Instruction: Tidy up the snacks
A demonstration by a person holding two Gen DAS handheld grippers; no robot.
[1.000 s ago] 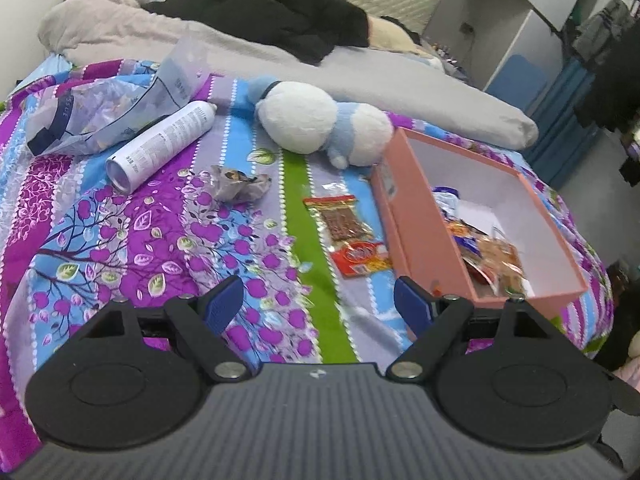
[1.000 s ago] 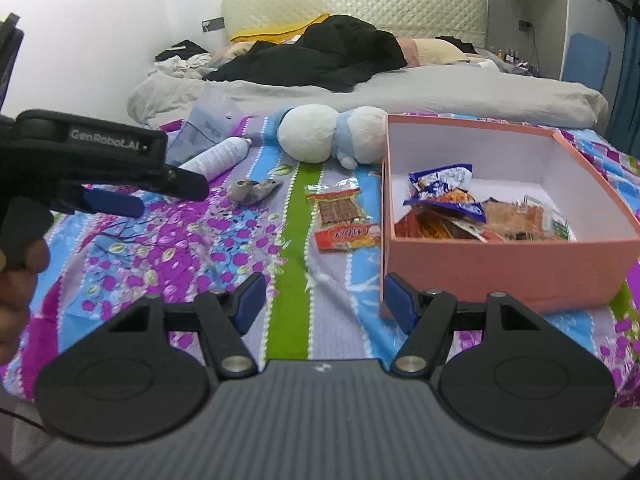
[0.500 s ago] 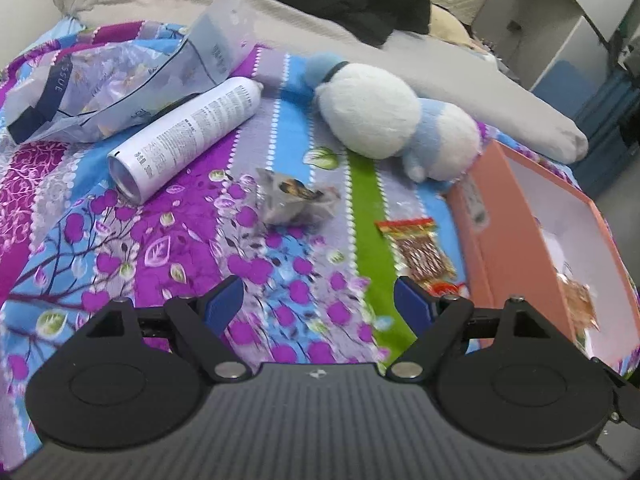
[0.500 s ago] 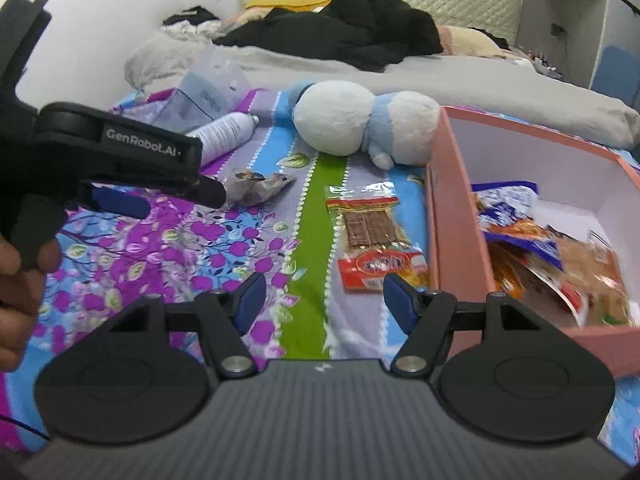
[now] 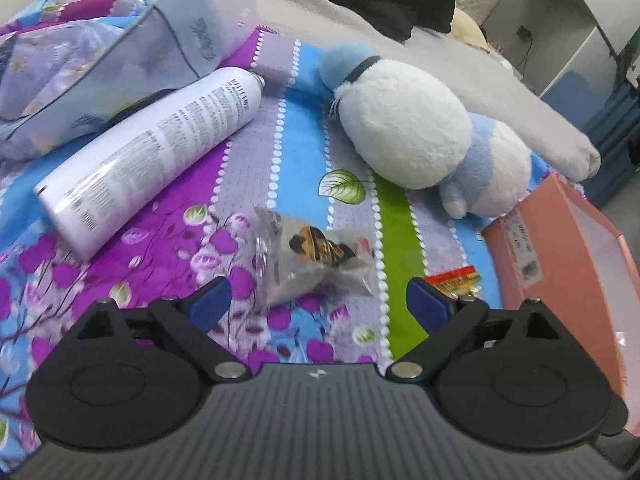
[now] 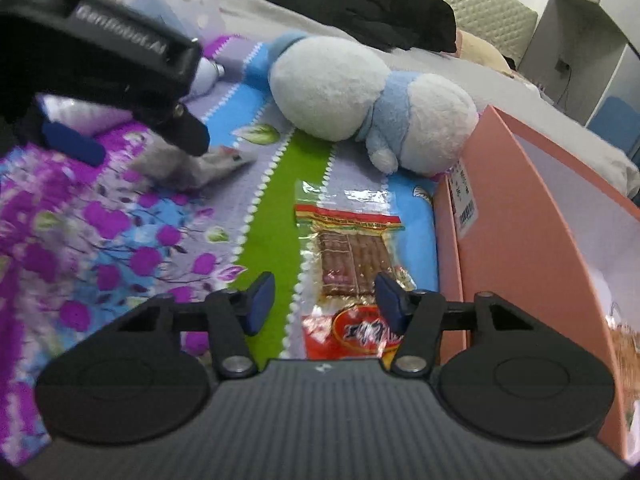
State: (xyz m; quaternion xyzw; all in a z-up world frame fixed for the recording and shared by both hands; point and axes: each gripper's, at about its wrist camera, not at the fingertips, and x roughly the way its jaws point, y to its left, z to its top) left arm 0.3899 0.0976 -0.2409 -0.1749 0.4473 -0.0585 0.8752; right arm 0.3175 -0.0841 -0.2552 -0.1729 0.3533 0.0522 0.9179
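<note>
A clear snack bag [image 5: 316, 258] with an orange and black print lies on the flowered bedspread. My left gripper [image 5: 318, 304] hovers just before it, its jaws opening wide, nothing pressed between them. The same bag [image 6: 200, 166] shows in the right wrist view under the left gripper's fingertips [image 6: 188, 130]. A red-topped packet of brown strips [image 6: 352, 256] lies beside the pink box [image 6: 520, 240]. My right gripper [image 6: 324, 300] is over that packet with its jaws closing; the pads straddle it without pressing. A red packet [image 6: 360, 332] lies just below.
A white spray can [image 5: 156, 152] and a plastic bag [image 5: 100, 64] lie at the left. A white and blue plush toy [image 5: 420, 136] rests behind the snacks. Grey bedding and black clothes fill the back. The pink box [image 5: 568, 272] stands at the right.
Both grippers have dropped and moved forward toward the bedspread. The left now stands at the clear bag with wider jaws; the right is over the brown-strip packet with narrower jaws.
</note>
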